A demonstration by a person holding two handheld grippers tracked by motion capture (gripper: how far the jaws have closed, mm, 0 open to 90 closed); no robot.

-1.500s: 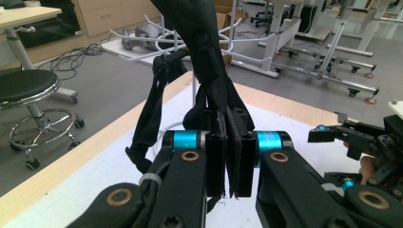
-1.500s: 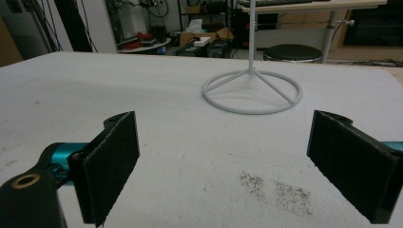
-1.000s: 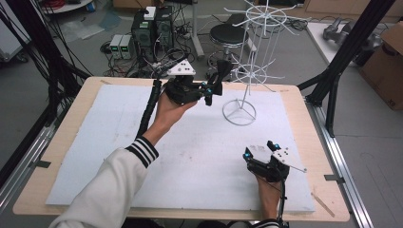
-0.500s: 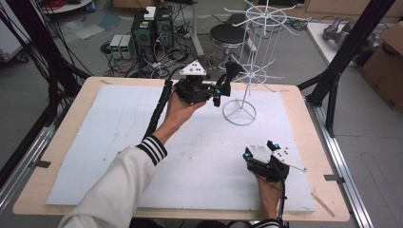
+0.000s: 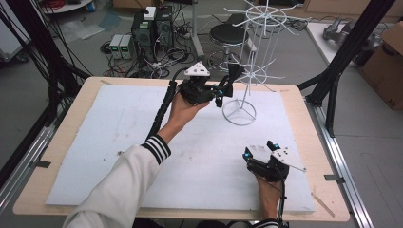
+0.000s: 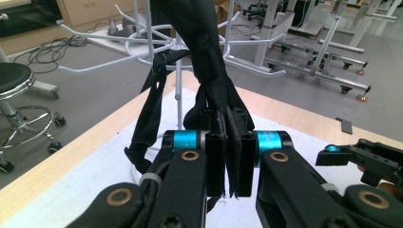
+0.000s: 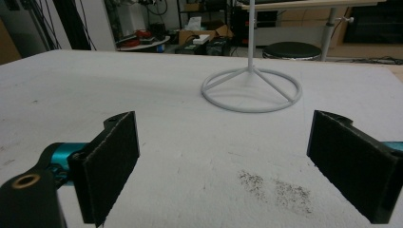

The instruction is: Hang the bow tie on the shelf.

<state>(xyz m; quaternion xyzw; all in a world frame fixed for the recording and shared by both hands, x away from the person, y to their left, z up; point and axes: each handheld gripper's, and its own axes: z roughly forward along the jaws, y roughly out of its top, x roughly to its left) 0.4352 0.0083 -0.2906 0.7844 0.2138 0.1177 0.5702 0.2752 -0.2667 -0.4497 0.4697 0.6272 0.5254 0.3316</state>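
Left tongs [image 6: 227, 156] clamped on my black strap [image 6: 209, 66] beside white wire rack [image 5: 252, 57] | right tongs [image 7: 228, 166] wide apart, empty, low over surface [image 5: 119, 123]

No legible text, label, brand, number or sign appears in any view. The boxes on the floor at the upper left of the high view and the cardboard box at its right edge carry no readable markings.

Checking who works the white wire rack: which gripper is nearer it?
Left. The left gripper is raised beside the white wire rack; the right gripper rests near the table's front edge.
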